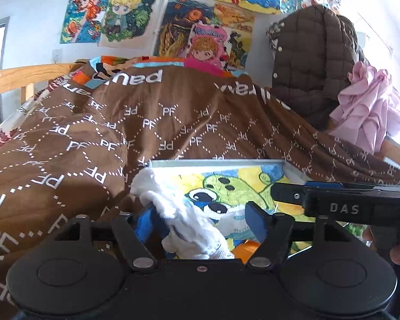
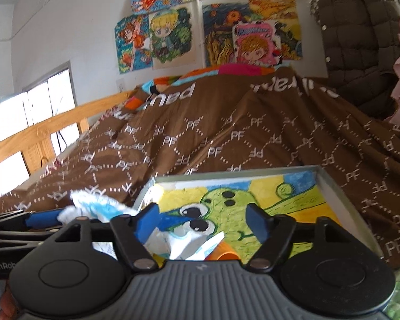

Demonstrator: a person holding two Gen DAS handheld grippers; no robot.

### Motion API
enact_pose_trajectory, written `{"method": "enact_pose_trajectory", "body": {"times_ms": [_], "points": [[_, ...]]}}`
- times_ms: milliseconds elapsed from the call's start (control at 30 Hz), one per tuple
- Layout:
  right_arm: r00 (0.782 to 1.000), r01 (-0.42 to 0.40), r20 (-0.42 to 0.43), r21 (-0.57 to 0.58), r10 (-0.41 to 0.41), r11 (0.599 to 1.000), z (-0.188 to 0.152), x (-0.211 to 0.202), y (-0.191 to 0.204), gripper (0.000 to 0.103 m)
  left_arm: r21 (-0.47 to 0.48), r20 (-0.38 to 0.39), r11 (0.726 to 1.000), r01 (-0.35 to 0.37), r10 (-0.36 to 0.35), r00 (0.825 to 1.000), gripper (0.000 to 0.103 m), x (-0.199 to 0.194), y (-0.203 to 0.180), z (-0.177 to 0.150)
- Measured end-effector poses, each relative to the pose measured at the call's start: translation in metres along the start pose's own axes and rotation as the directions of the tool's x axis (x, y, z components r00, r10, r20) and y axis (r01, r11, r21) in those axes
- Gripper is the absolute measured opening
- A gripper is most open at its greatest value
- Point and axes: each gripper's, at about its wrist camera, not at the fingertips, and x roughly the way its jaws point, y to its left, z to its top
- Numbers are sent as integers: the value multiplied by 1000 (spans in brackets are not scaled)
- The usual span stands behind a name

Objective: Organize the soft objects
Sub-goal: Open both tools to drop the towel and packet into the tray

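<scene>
A: Left wrist view first. We see our left gripper (image 1: 202,218) with its jaws apart, and the white cloth (image 1: 173,208) lies loose between them, leaning on the left pad, not clamped. It rests on the cactus picture (image 1: 253,184), trailing over its edge at nine o'clock onto the brown blanket (image 1: 120,133).

B: We judge the cloth light, limp and fluffy; it will sag and bunch. We would pinch a thick fold near its middle, not a loose corner.

A: Right wrist view. Our right gripper (image 2: 202,221) also stands apart, with only a white end of the cloth (image 2: 178,242) below it, unpinched.

B: Here we see the picture's grey frame (image 2: 341,194) at three o'clock, and the cloth's blue patch; the left view alone shows the pink fabric (image 1: 368,106) at two o'clock.
</scene>
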Motion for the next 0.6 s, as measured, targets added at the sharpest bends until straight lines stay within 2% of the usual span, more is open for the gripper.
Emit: {"method": "enact_pose_trajectory", "body": {"times_ms": [300, 400, 600], "points": [[993, 24, 112, 26, -27, 999, 21, -63, -6, 99, -38, 126, 999, -9, 14, 992, 100, -46, -15, 18], [990, 24, 137, 28, -28, 999, 24, -83, -6, 102, -38, 167, 999, -12, 19, 986, 102, -64, -23, 25], [980, 30, 194, 37, -37, 999, 20, -122, -6, 103, -8, 211, 999, -46, 47, 976, 102, -96, -39, 30]]}}
